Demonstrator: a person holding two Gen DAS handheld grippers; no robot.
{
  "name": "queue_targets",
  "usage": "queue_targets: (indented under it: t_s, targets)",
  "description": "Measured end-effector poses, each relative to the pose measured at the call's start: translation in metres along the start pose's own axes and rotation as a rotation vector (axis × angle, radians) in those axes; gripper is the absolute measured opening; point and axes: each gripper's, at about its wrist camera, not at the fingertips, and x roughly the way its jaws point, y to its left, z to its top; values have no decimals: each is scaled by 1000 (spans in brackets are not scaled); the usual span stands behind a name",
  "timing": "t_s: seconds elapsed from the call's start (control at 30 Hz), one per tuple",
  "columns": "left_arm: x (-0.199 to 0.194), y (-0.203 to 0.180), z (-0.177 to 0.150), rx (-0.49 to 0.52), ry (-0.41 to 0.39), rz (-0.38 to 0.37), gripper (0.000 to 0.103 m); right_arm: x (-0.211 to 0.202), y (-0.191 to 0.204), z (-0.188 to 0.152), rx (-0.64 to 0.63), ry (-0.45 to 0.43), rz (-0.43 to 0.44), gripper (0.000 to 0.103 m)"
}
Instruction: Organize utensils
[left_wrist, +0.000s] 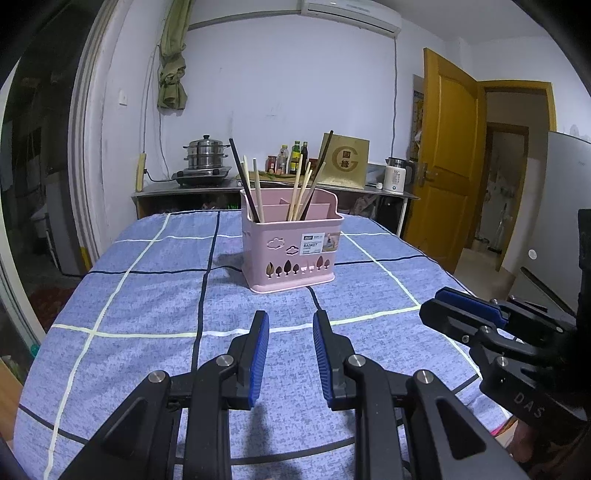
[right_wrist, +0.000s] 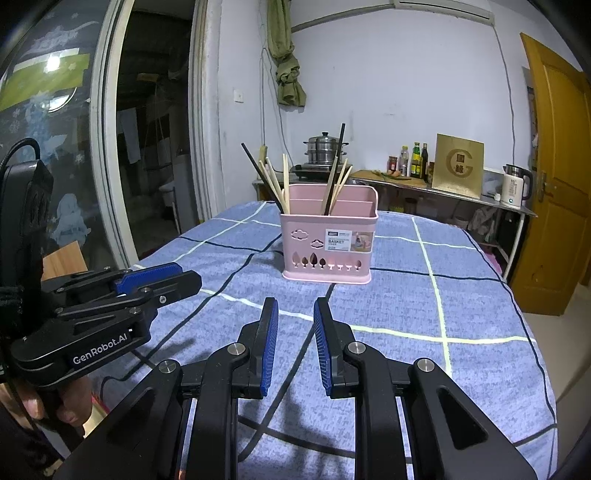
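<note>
A pink plastic utensil basket (left_wrist: 291, 251) stands upright on the blue checked tablecloth (left_wrist: 147, 295), and it also shows in the right wrist view (right_wrist: 328, 240). Several wooden and dark chopsticks (left_wrist: 295, 184) stand in its compartments, some at the left end, some nearer the middle (right_wrist: 338, 184). My left gripper (left_wrist: 290, 325) is open and empty, a short way in front of the basket. My right gripper (right_wrist: 295, 314) is open and empty, also in front of the basket. Each gripper shows from the side in the other's view, the right one (left_wrist: 461, 306) and the left one (right_wrist: 162, 277).
A counter (left_wrist: 258, 186) behind the table carries a steel steamer pot (left_wrist: 205, 155), bottles (left_wrist: 293, 157), a gold box (left_wrist: 345, 162) and a white kettle (left_wrist: 397, 175). A yellow door (left_wrist: 447, 155) stands open at the right. A sliding glass door (right_wrist: 48, 147) is at the left.
</note>
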Motion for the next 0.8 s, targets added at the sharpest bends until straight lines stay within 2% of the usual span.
queue_targets:
  t_s: [0.8]
  targets:
    - [-1, -3, -3, 5, 6, 3, 24, 1, 2, -3, -1, 2, 2, 20]
